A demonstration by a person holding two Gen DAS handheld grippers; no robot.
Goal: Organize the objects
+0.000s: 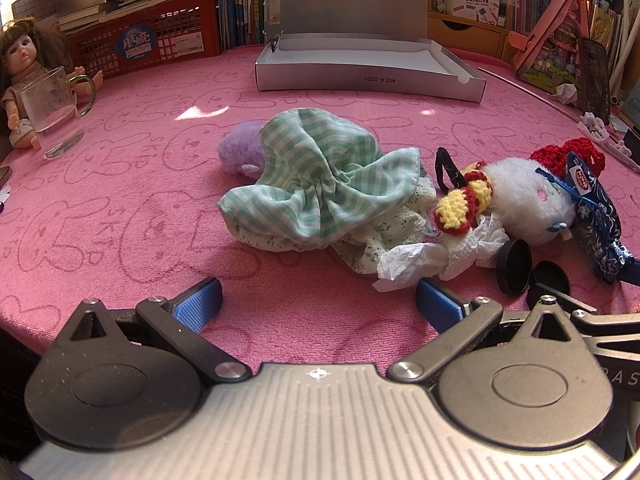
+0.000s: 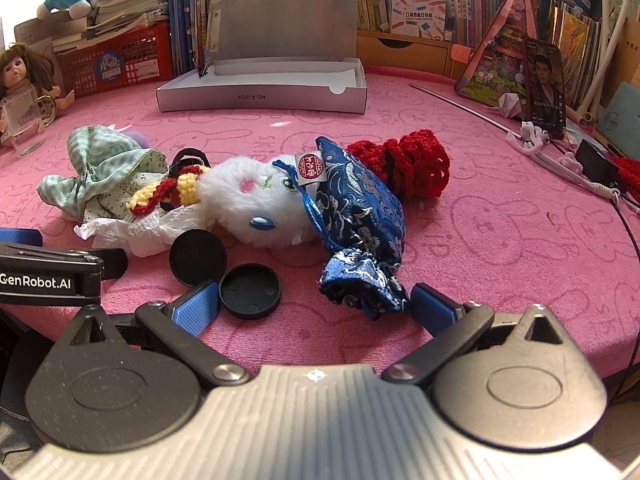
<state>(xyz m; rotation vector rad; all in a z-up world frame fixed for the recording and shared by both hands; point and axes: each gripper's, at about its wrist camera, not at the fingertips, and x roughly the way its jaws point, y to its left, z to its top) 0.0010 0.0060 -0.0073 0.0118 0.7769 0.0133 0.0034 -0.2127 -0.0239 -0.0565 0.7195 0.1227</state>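
A pile lies on the pink cloth: a green checked cloth over a purple plush, a white plush, a red and yellow crochet piece, crumpled tissue, two black lids, a blue brocade pouch and a red crochet piece. An open silver box stands behind, also in the right wrist view. My left gripper is open and empty, just short of the cloth. My right gripper is open, with the pouch's end between its fingers.
A doll and a glass mug stand at the left. A red crate with books and shelves of books line the back. A phone, a thin rod and cables lie at the right.
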